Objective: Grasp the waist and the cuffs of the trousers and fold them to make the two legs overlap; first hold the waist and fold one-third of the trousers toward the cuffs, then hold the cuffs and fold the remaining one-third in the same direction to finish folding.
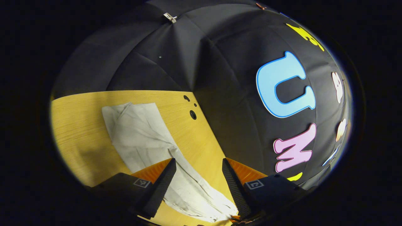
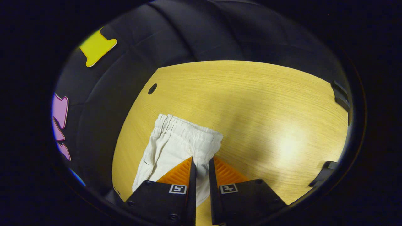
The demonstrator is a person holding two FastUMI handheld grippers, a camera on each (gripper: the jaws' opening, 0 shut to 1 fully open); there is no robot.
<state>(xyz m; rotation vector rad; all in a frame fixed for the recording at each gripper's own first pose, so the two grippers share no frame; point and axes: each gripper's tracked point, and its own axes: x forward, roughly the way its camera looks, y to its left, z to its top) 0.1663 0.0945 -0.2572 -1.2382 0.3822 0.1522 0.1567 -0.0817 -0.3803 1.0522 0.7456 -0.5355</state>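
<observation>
left gripper (image 1: 198, 175) fingers spread wide over the trouser leg, gripping nothing | right gripper (image 2: 201, 171) fingers nearly closed with waist cloth between them (whether they press it, I cannot tell) | trousers (image 1: 141, 135) lie flat along the desk's (image 2: 267, 103) edge by the wall, elastic waist (image 2: 188, 131) toward the desk's middle

Left gripper (image 1: 198, 168) spread wide, fingers well apart; right gripper (image 2: 200, 168) nearly closed, fingers close together with a narrow gap

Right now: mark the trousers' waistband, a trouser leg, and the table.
waistband (image 2: 188, 130), right gripper view, gathered elastic edge
trouser leg (image 1: 138, 131), left gripper view, mid-fabric
table (image 2: 251, 103), right gripper view, bare wood top
</observation>
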